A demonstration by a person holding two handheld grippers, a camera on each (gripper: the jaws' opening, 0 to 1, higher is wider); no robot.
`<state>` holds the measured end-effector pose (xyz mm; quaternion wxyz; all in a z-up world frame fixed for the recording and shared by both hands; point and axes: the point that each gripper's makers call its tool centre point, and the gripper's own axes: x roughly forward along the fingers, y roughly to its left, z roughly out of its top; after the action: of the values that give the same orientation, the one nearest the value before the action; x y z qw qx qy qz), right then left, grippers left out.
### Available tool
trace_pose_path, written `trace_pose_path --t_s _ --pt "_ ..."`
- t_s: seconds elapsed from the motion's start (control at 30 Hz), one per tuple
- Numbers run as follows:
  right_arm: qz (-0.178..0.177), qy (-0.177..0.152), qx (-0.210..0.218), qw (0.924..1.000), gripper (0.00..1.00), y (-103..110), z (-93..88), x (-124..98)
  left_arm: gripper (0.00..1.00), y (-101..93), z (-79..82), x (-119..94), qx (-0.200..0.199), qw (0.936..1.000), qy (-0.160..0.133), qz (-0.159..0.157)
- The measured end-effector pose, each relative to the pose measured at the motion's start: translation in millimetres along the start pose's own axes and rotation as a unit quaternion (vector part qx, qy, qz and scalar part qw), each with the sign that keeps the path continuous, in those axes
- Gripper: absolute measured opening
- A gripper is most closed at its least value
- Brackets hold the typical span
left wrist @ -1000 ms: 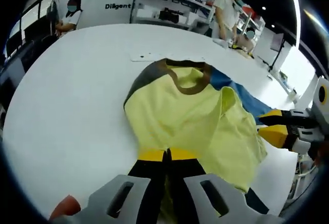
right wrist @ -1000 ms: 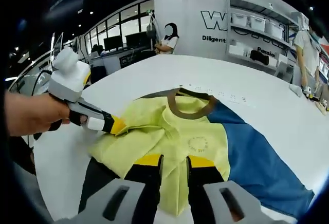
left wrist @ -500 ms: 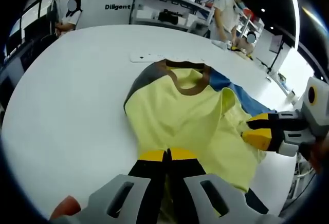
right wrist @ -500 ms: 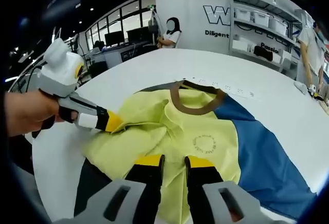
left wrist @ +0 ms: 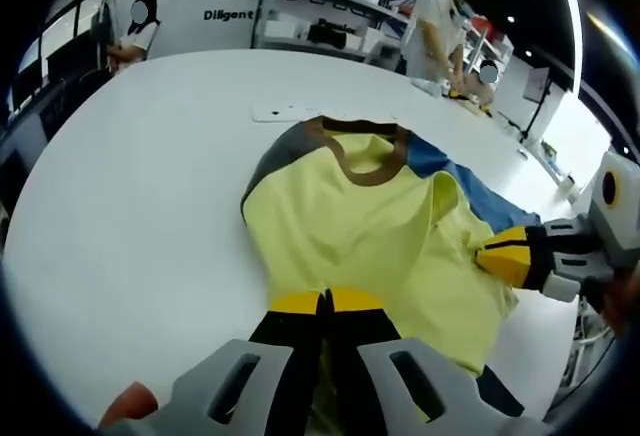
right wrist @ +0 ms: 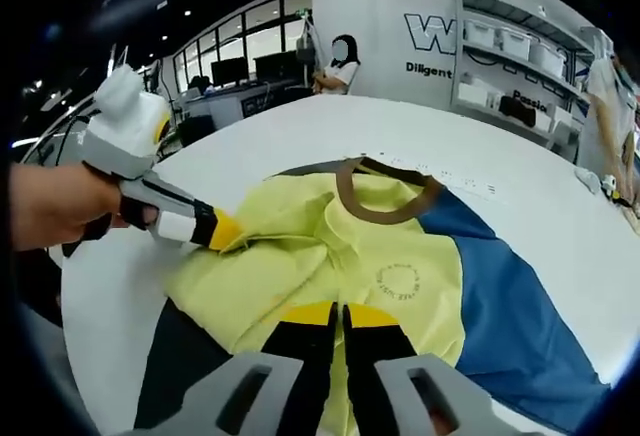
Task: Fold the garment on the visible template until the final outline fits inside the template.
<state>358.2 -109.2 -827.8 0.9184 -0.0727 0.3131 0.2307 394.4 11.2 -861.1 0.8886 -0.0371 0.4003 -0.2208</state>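
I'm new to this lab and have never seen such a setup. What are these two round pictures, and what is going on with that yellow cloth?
No robot here: a person holds a pair of tongs in each hand, and a fisheye camera rides on each. In the left gripper view, the left tongs rise from the bottom, shut on the yellow shirt. In the right gripper view, the right tongs are shut on another part of the shirt. Each pair also appears sideways in the other view. The shirt, with a brown collar, lies on a white table over a blue and dark template, being folded.
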Motion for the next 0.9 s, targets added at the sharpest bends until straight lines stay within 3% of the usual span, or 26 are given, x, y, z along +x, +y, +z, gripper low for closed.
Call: trace_pose_path --t_s 0.27,0.6,0.9 --pt "-0.01 -0.033 -0.022 0.9992 0.0 0.3 13.4 -23.2 0.0 1.5 4.3 -6.8 -0.026 0.9997 -0.002 -0.002" --pt "-0.016 -0.042 -0.021 0.9988 0.0 -1.5 15.8 -34.1 0.0 0.1 15.4 -20.7 -0.031 0.9993 -0.021 -0.008" --pt "-0.023 -0.062 -0.025 0.9975 0.0 -1.5 25.5 -55.1 0.0 -0.4 36.8 -39.2 -0.048 0.9978 -0.041 -0.019"
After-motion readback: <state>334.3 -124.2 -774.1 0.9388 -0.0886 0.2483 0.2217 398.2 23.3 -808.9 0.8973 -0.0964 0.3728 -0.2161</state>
